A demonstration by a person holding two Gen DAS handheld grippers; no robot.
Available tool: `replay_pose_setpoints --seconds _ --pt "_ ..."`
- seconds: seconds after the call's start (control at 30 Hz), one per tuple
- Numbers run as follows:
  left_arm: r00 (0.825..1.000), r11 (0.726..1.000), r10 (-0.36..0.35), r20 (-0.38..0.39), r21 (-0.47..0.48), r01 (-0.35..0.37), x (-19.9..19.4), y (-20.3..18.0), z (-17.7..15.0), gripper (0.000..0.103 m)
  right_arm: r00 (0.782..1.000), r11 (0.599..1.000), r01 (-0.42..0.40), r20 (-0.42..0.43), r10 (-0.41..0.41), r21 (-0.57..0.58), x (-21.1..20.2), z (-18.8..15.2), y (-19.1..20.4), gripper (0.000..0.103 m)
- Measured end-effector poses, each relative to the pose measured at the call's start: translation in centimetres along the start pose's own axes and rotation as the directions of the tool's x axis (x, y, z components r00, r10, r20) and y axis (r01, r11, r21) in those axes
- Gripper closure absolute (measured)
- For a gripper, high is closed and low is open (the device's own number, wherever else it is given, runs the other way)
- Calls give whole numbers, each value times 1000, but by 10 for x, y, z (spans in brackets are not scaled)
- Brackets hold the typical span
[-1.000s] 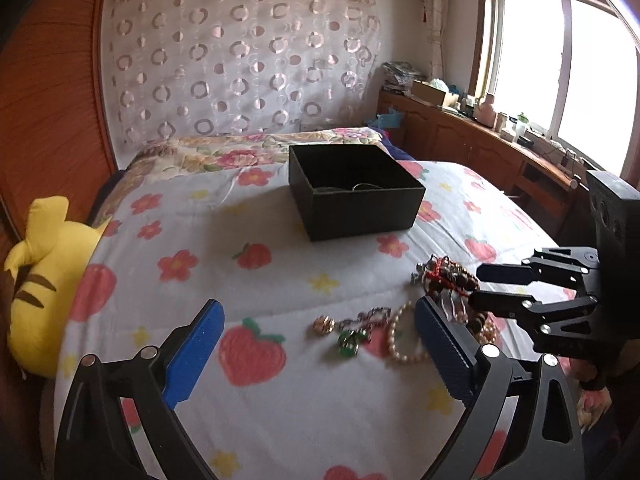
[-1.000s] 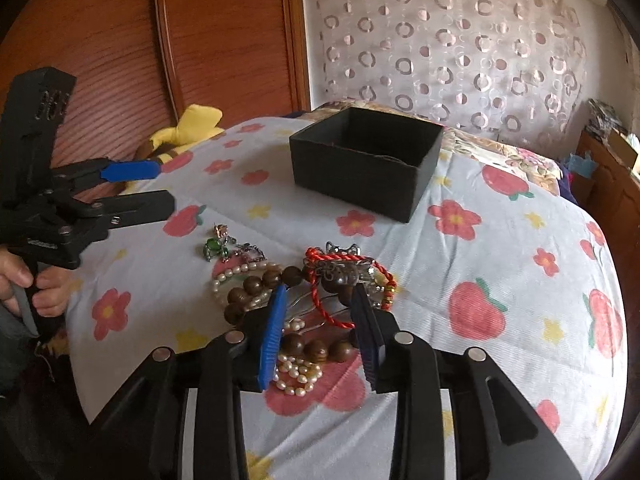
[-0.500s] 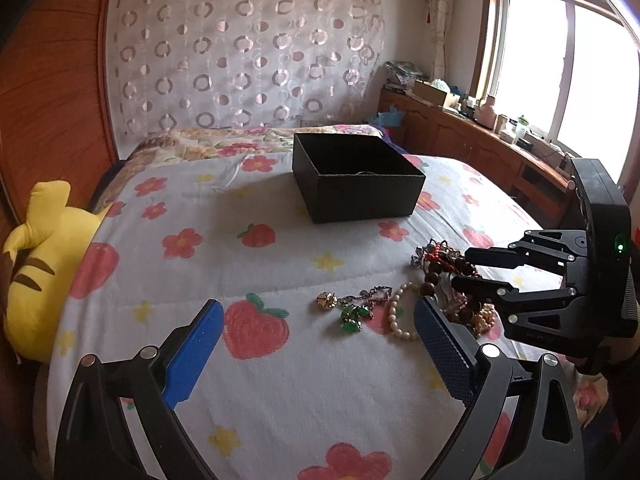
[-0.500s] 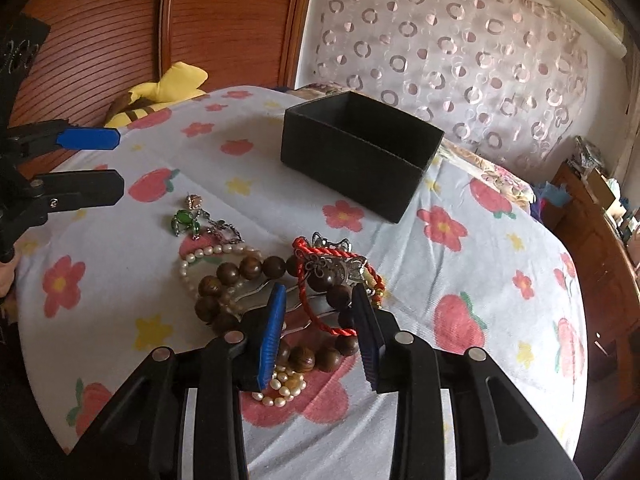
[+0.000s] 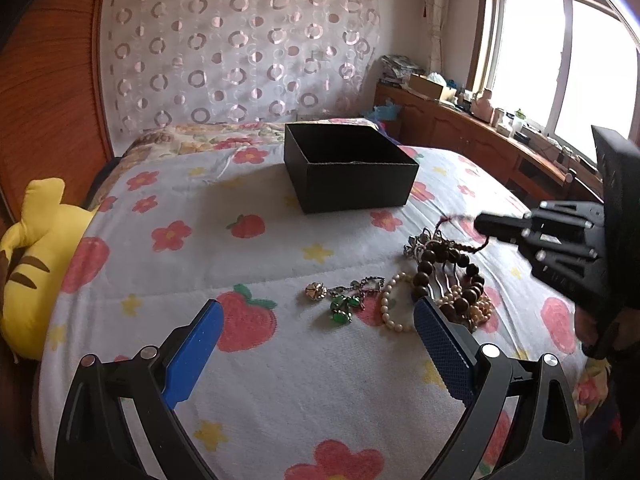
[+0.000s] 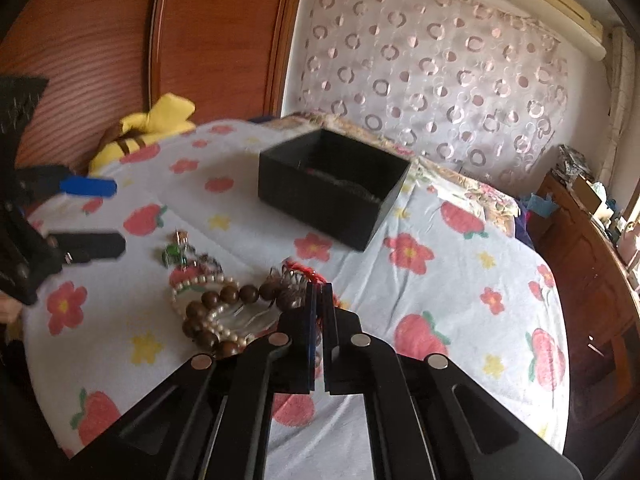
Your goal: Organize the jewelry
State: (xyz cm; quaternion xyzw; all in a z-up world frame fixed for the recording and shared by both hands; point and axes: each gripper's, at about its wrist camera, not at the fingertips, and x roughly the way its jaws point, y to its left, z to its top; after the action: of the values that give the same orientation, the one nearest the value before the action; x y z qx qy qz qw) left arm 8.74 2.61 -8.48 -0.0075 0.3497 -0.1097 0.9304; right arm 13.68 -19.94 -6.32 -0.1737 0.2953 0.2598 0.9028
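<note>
Right gripper [image 6: 320,292]: held low over the bed, pointing toward 12 o'clock; its two flat black fingers are clenched on a red cord bracelet [image 6: 304,270] at the edge of the jewelry pile.
Left gripper [image 5: 316,320]: hovers level over the bed, blue-padded fingers spread wide, released, holding nothing.
Jewelry pile [image 5: 444,280]: on the bed just ahead of the left gripper, at 1 o'clock from it; round dark wooden beads [image 6: 224,300], a strand of small glossy pearls [image 5: 390,308], a silver chain with green stones [image 5: 344,304].
Black box [image 5: 348,168]: square, matte cardboard, open top, standing at 12 o'clock beyond the pile, well apart from it.
Bed [image 5: 260,380]: soft white towelling cover printed with strawberries and flowers.
Yellow plush toy [image 5: 32,256]: at 9 o'clock, against the wooden headboard.
</note>
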Motion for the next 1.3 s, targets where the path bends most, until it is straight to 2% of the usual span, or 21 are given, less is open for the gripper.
replay_pose_setpoints --seconds 0.2,0.33,0.37,0.43,0.47,0.53,0.6,0.7,0.87,1.0,1.3 --pt "1000 1000 5 -11 7 -5 4 1 -2 11 998 999 4 65 -6 36 -25 8 -11 100" --pt "1000 1000 -16 -16 1 16 5 2 -2 12 997 997 -12 83 6 71 -36 2 -16 100" --pt "1000 1000 -24 -15 -1 24 6 3 -1 14 996 997 -16 85 9 81 -38 -1 -17 100" --pt "999 999 -40 -24 -9 40 9 5 1 33 996 995 -26 83 18 97 -40 -8 -17 100" --pt "998 999 -47 -30 -15 46 11 7 2 38 997 994 -31 79 23 107 -40 -13 -17 100" --pt "997 998 -62 -51 -25 61 18 11 5 53 997 992 -38 71 29 120 -39 -21 -16 100" --pt "995 998 -67 -73 -26 65 25 12 8 61 997 990 -45 63 37 132 -38 -27 -16 100" --pt "993 998 -54 -101 -22 52 37 13 12 65 997 988 -50 58 42 145 -36 -32 -16 100" --pt "991 999 -38 -126 -3 38 48 9 16 78 997 986 -62 62 53 155 -37 -35 -16 100" --pt "990 1000 -27 -139 1 27 54 8 17 100 996 986 -69 67 60 151 -37 -36 -14 100" --pt "995 1000 -19 -98 -14 17 43 19 21 100 996 987 -71 67 62 144 -36 -35 -13 100"
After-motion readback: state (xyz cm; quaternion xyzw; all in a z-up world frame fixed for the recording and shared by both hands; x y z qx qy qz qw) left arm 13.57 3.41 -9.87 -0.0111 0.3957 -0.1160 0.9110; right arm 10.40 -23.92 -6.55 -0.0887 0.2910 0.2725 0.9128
